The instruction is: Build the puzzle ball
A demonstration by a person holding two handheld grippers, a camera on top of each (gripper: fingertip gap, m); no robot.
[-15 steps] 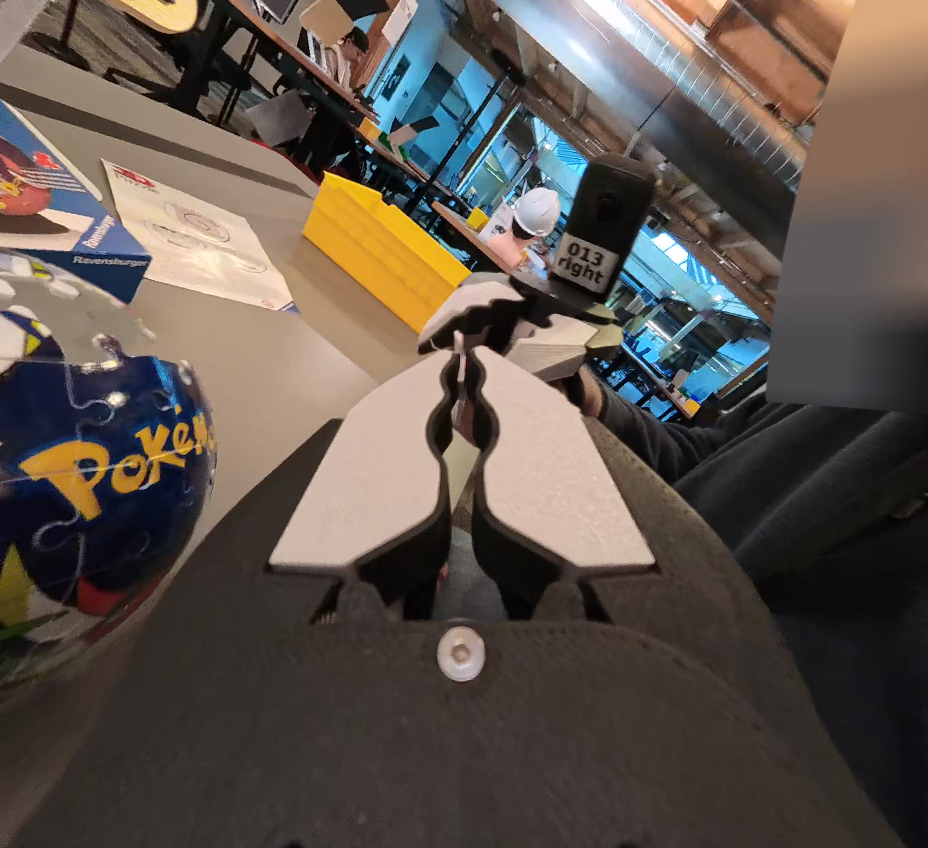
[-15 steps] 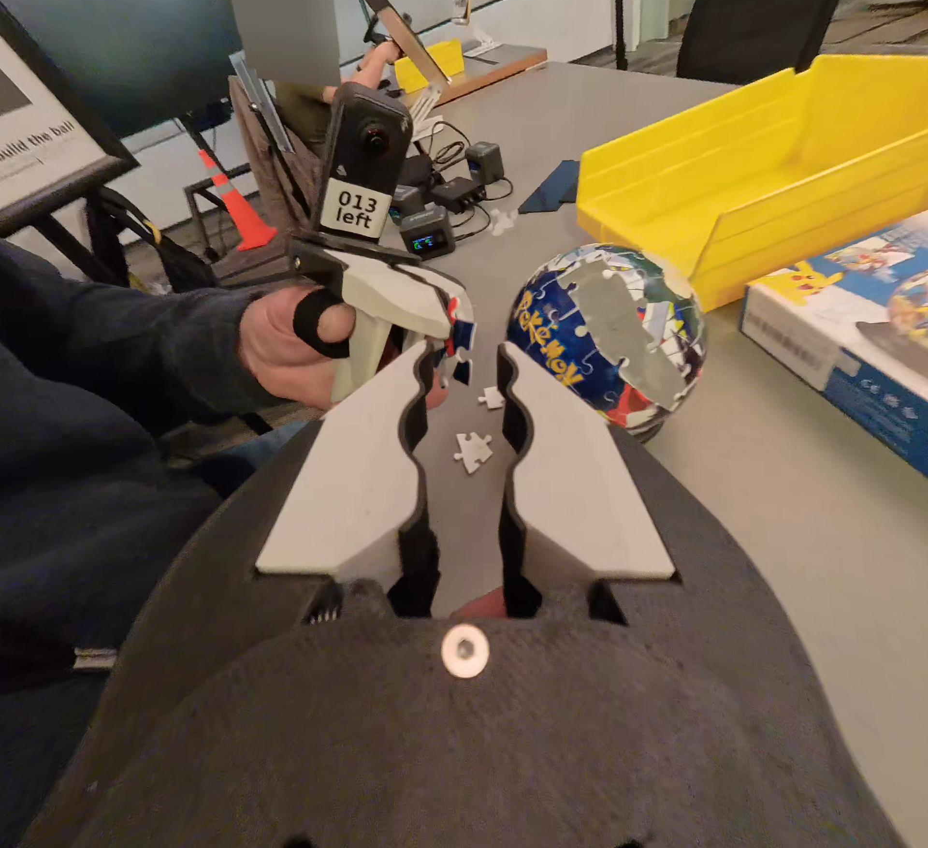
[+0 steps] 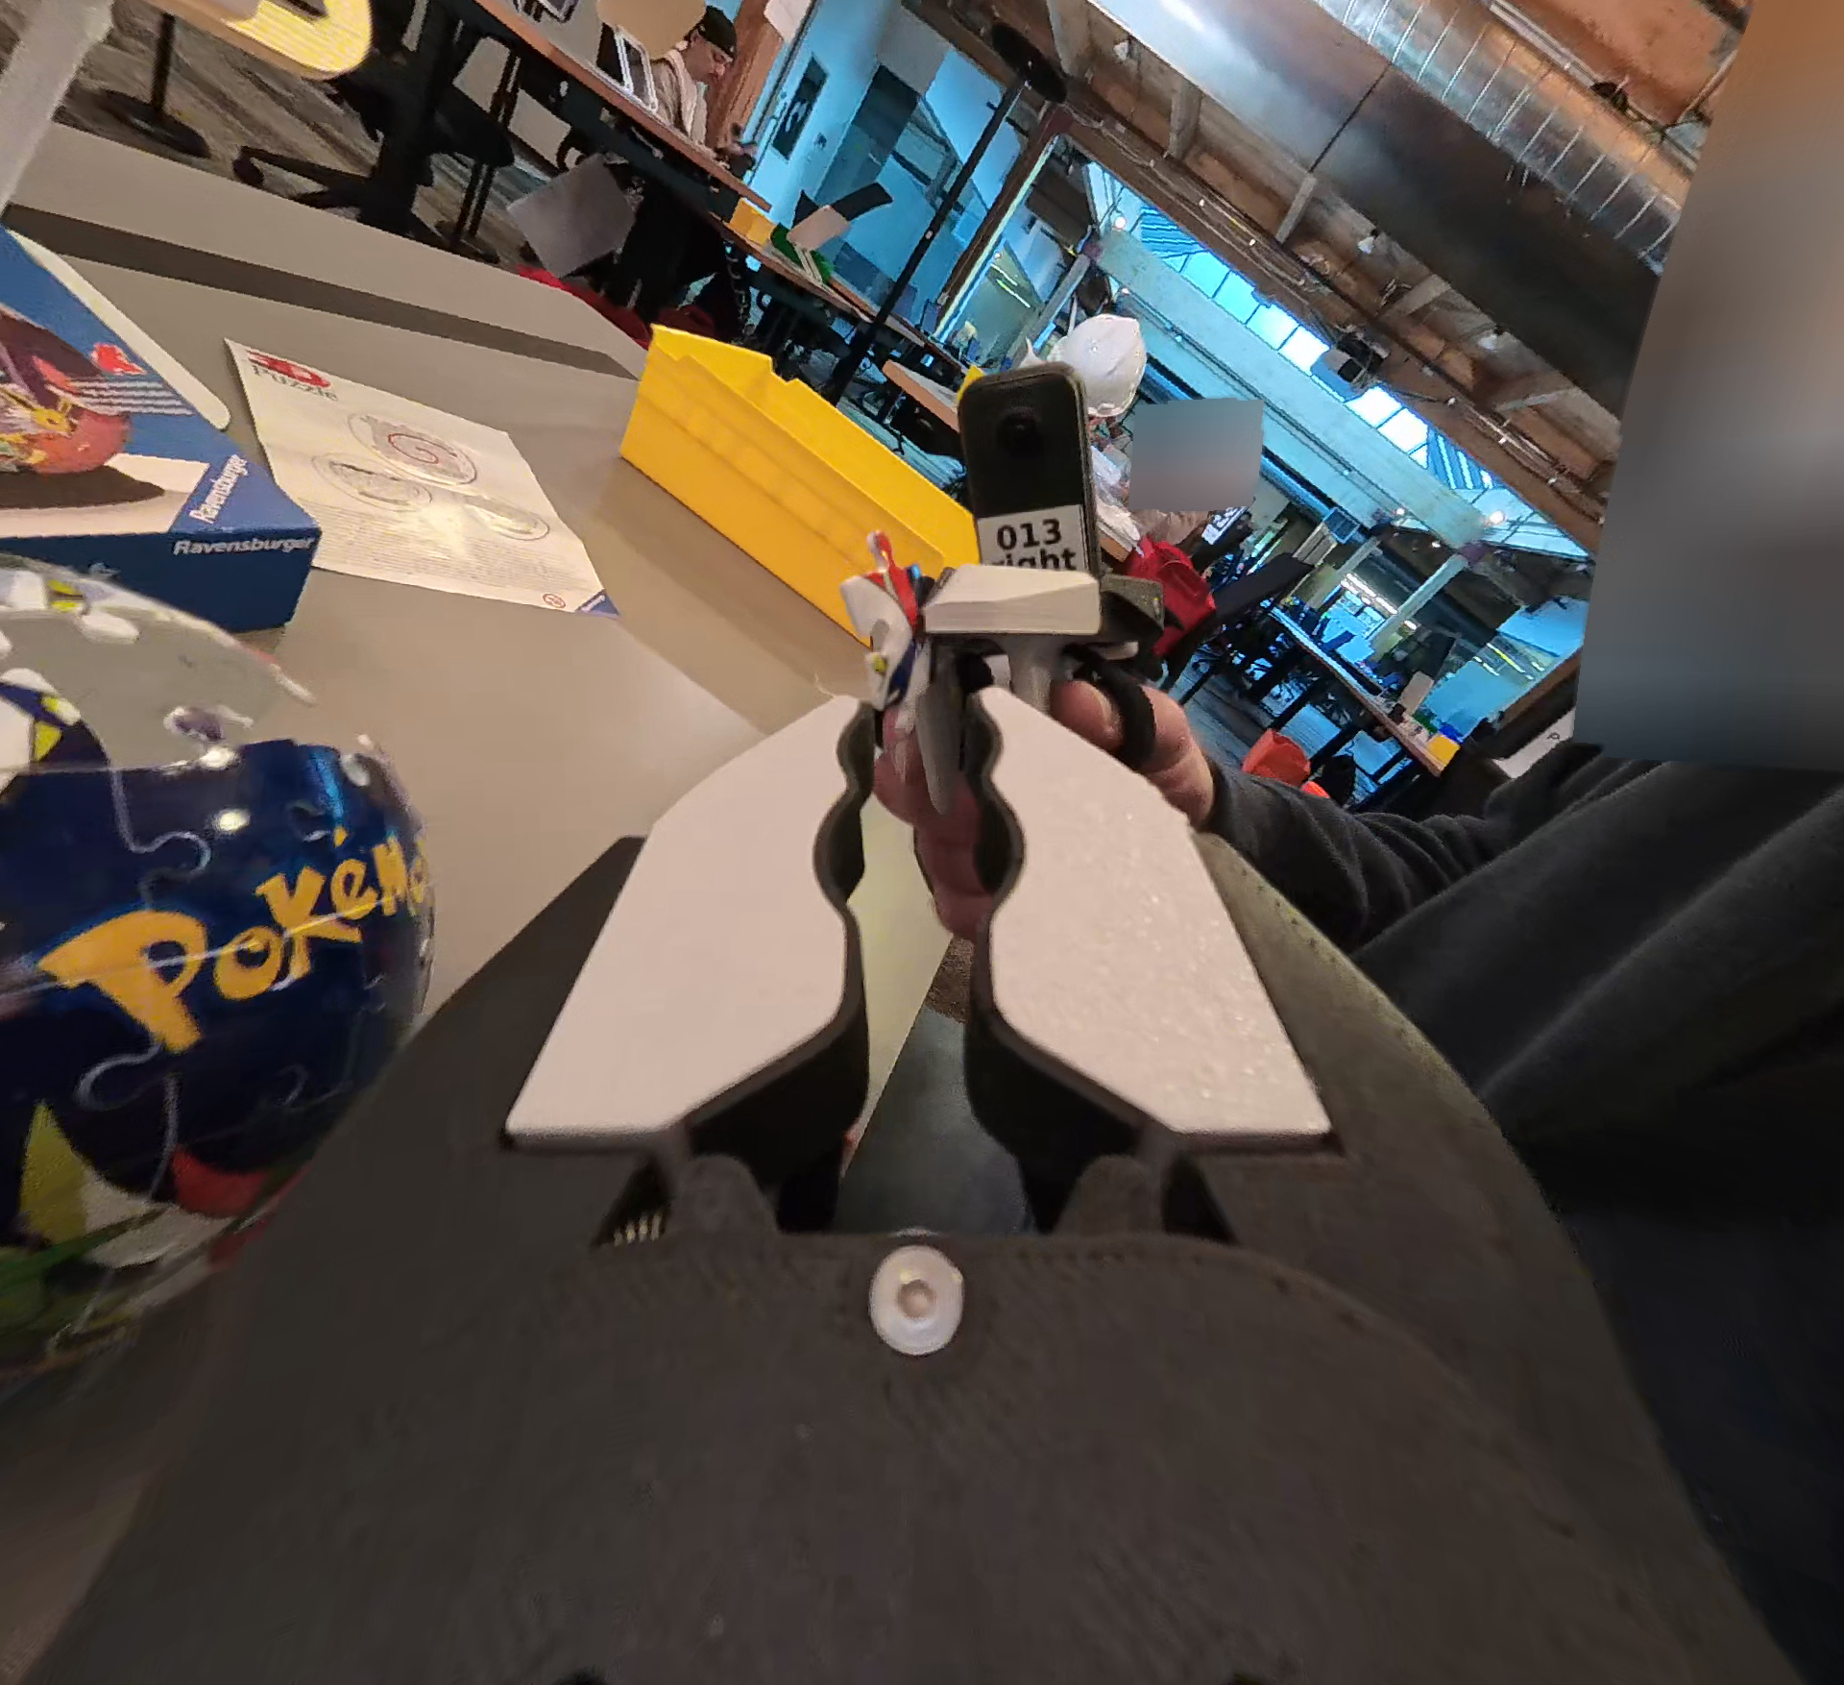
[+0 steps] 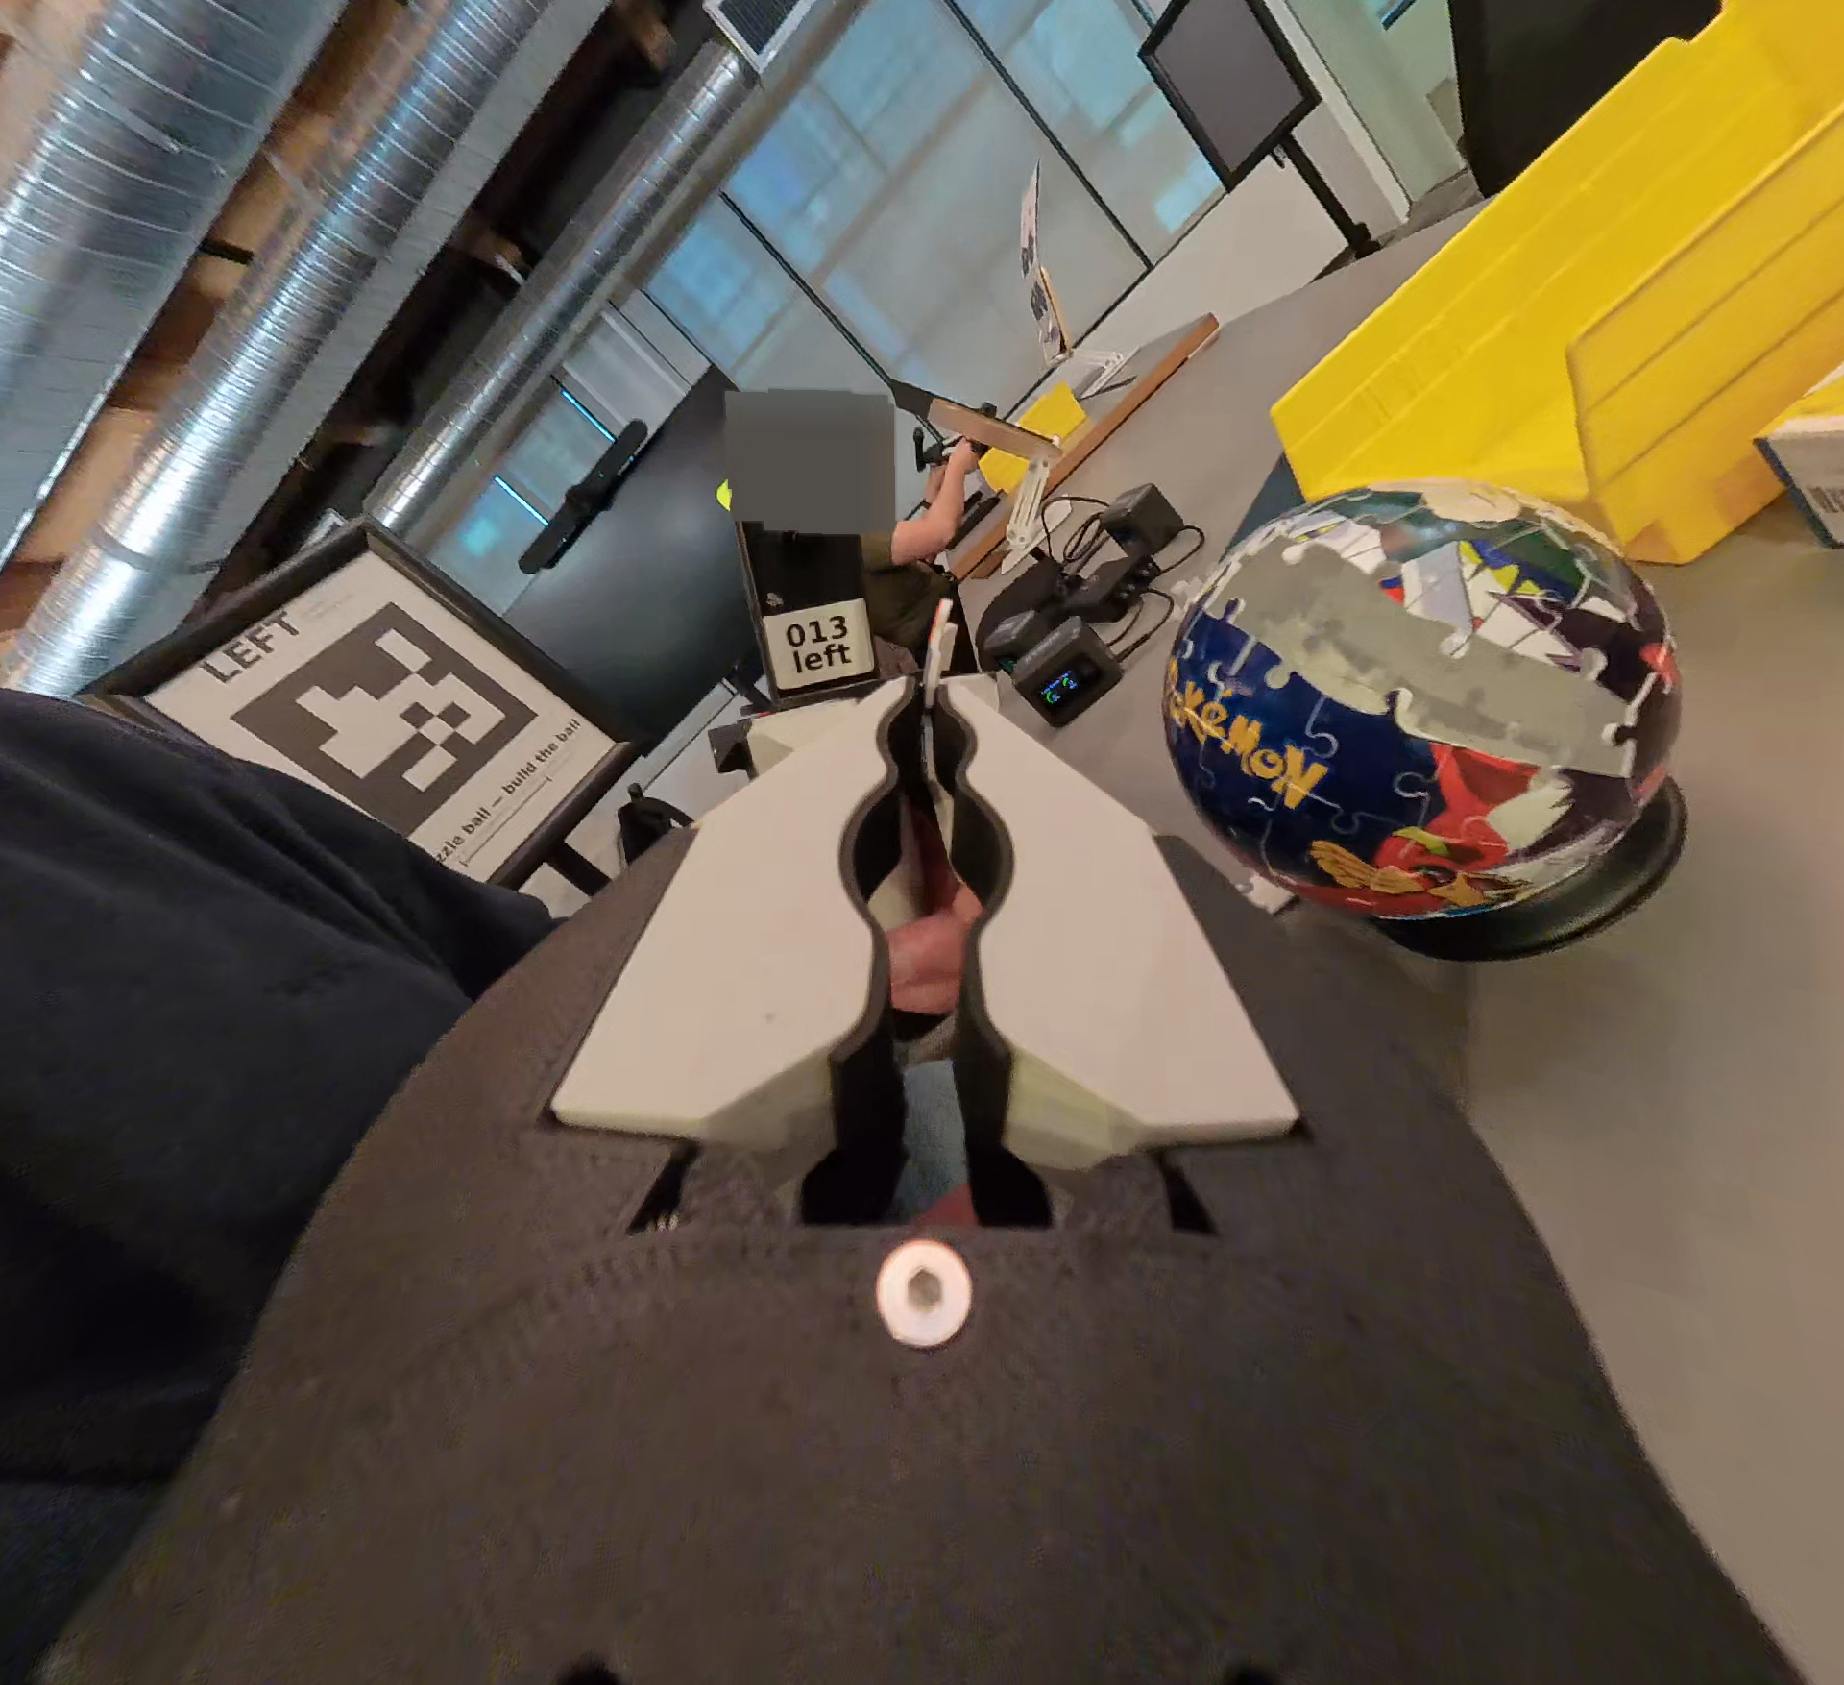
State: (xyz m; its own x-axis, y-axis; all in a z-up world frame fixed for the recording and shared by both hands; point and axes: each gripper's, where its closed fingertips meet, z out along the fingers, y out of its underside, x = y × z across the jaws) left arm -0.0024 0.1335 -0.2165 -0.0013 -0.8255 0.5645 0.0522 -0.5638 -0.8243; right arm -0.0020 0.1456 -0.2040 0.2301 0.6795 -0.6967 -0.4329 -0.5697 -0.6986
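We have the right gripper (image 4: 930, 699) up off the table with its fingers pinched together on a puzzle piece (image 4: 936, 649); in its own view we see the piece edge-on, a thin sliver poking out past the tips, long axis roughly in line with the fingers. In the left wrist view the same piece (image 3: 891, 639) shows its printed face, sticking out sideways from the right gripper's tips. Our left gripper (image 3: 918, 739) is empty, fingers a little apart, nothing between them, pointed at the right gripper. The puzzle ball (image 4: 1417, 699) sits on its dark stand (image 4: 1597, 899) on the grey table (image 4: 1646, 1138), to the right of the right fingers and lower than them; it lies to the left of the left fingers, close by. The grey unfilled patch (image 4: 1397, 659) runs across the upper face of the ball, facing up and towards the right gripper. So we judge the right gripper does the placing: swing right and down, turn the piece flat to the curve. We can't tell which slot it fits. Beyond the ball: yellow bin (image 4: 1597, 320), puzzle box (image 3: 150, 479), instruction sheet (image 3: 419, 489).
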